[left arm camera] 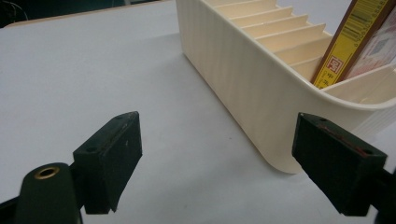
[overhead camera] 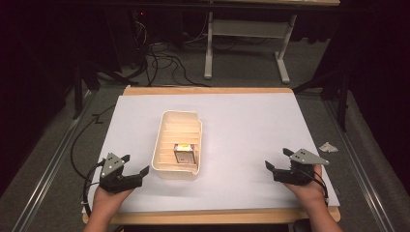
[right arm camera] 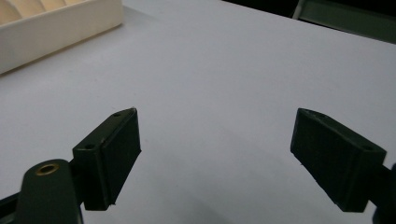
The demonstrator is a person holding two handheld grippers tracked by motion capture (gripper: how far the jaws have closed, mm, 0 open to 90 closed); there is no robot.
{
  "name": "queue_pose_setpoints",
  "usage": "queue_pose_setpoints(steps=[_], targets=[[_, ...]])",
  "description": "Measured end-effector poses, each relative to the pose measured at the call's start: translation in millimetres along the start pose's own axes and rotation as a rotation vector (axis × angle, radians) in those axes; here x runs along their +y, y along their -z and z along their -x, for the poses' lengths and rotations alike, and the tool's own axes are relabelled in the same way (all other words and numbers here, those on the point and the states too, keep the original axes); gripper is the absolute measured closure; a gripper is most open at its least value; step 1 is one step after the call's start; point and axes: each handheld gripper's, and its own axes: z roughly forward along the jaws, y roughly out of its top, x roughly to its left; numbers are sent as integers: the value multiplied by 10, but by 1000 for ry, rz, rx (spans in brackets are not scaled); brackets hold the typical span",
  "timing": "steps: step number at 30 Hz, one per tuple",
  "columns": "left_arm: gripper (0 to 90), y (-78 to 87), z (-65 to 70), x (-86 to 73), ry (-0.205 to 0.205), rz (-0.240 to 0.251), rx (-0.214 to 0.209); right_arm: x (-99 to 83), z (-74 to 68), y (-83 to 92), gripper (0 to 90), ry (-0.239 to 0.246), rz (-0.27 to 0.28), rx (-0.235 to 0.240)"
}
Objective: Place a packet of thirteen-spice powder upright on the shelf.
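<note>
**A:** What's in front of my fingers, biggest thing first?

**B:** I see the white sheet (overhead camera: pixel 251 125) over the table (overhead camera: pixel 208 90), under both tools. On it sits the cream slotted tray (overhead camera: pixel 164 159), just beyond and to the right of my left gripper (overhead camera: pixel 134 164) fingertips, and well off to the left of my right gripper (overhead camera: pixel 276 158) fingertips. From the left gripper view the tray's rounded corner (left arm camera: pixel 280 161) lies between the two pads, nearer the right-hand one, touching neither.

**A:** And the small box?

**B:** The box (overhead camera: pixel 185 153) stands on edge in a near slot of the tray, past my left fingertips; I can read its yellow spine (left arm camera: pixel 348 39) leaning against a divider.

**A:** Fingers?

**B:** On both tools they stand spread wide with nothing clamped. The right pads have only bare sheet between them.
</note>
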Motion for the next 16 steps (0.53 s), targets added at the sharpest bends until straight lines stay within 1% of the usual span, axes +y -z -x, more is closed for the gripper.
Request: queue_pose_setpoints(steps=[1, 4, 8, 10, 13, 14, 15, 16], targets=[[164, -5, -3, -7, -8, -7, 3, -4, 42, 9, 161, -6, 12, -6], [165, -8, 6, -15, -9, -8, 2, -2, 67, 36, 161, -20, 30, -14], [168, -8, 19, -25, -14, -13, -1, -5, 70, 47, 162, -18, 40, -11], [173, -8, 14, -22, -12, -14, -1, -1, 62, 52, 163, -15, 50, -9], [187, -7, 12, -22, -5, -19, -5, 1, 53, 46, 164, -15, 47, -7], [196, -7, 12, -22, -5, -19, -5, 1, 53, 46, 164, -15, 47, -7], [218, -9, 17, -29, 7, -30, -12, 1, 51, 38, 164, -14, 46, -7], [252, -9, 17, -29, 7, -30, -12, 2, 50, 37, 164, -18, 46, -5]])
